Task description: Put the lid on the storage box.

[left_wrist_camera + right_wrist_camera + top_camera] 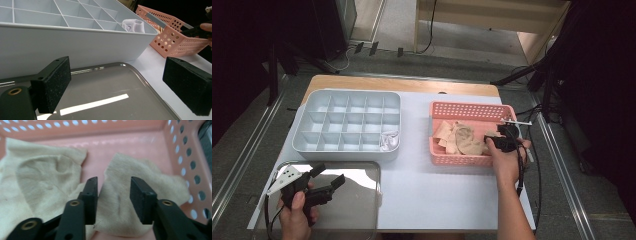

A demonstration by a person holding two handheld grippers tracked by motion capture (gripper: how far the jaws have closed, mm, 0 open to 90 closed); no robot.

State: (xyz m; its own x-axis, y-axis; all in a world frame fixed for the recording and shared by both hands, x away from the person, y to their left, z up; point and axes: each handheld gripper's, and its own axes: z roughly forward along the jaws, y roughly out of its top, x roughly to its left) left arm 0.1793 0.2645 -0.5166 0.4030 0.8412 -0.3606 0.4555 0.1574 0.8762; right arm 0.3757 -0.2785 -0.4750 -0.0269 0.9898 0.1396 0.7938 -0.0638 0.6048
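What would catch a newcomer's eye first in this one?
The pink basket at the table's right, holding beige cloths, with the right gripper open just above one of them. Left of it sits a grey divided box with one white cloth in its near right corner, and the left gripper open over a shiny tray.

Wooden counter (402,84) covered by a white sheet (437,185). Directly on the sheet: a grey divided tray (347,125) at back left, a pink perforated basket (472,132) at back right, well apart from the tray, and a shiny metal tray (357,200) at front left, just in front of the grey tray.
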